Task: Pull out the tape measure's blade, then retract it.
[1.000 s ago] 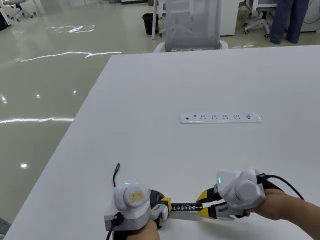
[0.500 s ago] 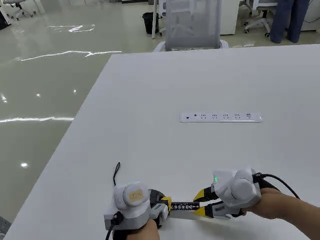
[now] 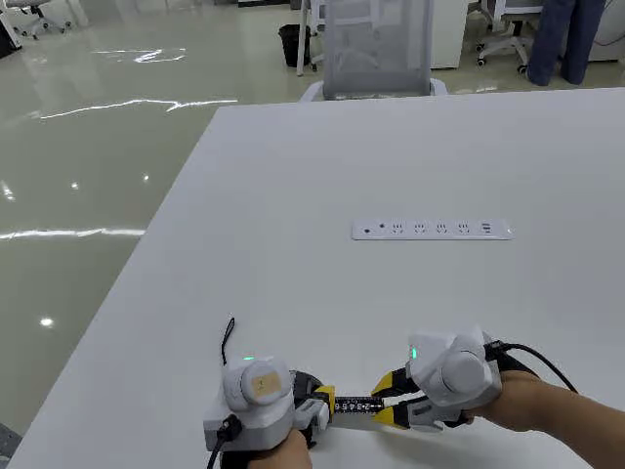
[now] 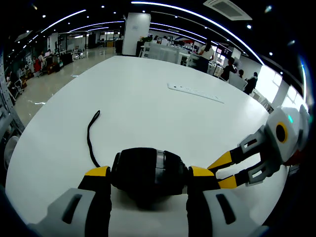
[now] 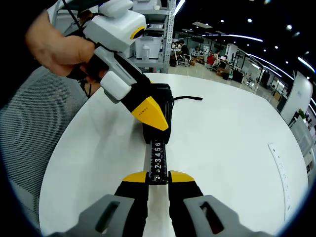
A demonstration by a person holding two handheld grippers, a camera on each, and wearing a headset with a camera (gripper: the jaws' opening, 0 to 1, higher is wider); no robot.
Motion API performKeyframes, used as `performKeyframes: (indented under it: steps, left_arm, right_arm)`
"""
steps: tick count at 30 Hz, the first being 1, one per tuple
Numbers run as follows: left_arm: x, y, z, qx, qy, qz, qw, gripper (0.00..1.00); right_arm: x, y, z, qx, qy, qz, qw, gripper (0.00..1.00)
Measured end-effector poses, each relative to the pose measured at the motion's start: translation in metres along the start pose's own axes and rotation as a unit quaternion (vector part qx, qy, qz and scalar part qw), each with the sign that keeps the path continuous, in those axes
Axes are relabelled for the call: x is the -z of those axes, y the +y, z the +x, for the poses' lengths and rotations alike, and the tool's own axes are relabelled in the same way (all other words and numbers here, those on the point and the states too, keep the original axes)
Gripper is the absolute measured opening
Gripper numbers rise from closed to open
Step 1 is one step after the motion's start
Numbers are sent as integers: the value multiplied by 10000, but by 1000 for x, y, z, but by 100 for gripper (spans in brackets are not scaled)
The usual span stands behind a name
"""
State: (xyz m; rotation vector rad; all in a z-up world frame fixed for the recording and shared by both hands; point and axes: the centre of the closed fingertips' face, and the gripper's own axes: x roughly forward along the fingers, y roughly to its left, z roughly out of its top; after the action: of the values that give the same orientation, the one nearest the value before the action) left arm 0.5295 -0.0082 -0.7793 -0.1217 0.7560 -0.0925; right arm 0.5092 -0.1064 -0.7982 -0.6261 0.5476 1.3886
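**Tape measure held at both ends, a short length of blade showing**

Head view: near the front edge of the white table [image 3: 293,244], the left gripper [image 3: 320,403] clamps the black tape measure case [image 3: 305,381]. A short stretch of the blade [image 3: 356,403] runs from the case to the right gripper [image 3: 384,400], whose yellow-tipped jaws are closed on the blade's far end. The case's black wrist strap [image 3: 227,340] trails on the table behind it. A white power strip [image 3: 431,230] lies well apart, farther back on the table, and a grey mesh office chair [image 3: 376,44] stands at the far edge.

Left gripper view: the case sits squarely between the two jaws, which press on its sides. The strap curls away to the left. The right gripper reaches in from the right, its tips just beside the case.

Right gripper view: the jaws pinch the blade's end between their tips, the printed numbers running straight ahead to the case. The left gripper, in a person's hand [image 5: 54,47], grips that case from above left.
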Motion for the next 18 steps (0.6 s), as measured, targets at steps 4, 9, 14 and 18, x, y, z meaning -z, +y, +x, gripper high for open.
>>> performKeyframes:
  steps: [4, 9, 14, 18]
  left_arm:
    - [0, 0, 0, -3, -4, -6, 10000, 58]
    - [0, 0, 1, -4, -10, 13, 10000, 58]
    - [0, 0, 1, -1, 0, 17, 10000, 58]
    - [0, 1, 0, -1, -3, -4, 10000, 58]
  right_arm:
    - [-1, 0, 1, 10, 8, 13, 10000, 14]
    - [-2, 0, 3, 9, 22, 13, 10000, 14]
    - [-3, 1, 6, -2, 24, -4, 10000, 14]
    - [-5, 0, 9, 0, 22, -9, 10000, 14]
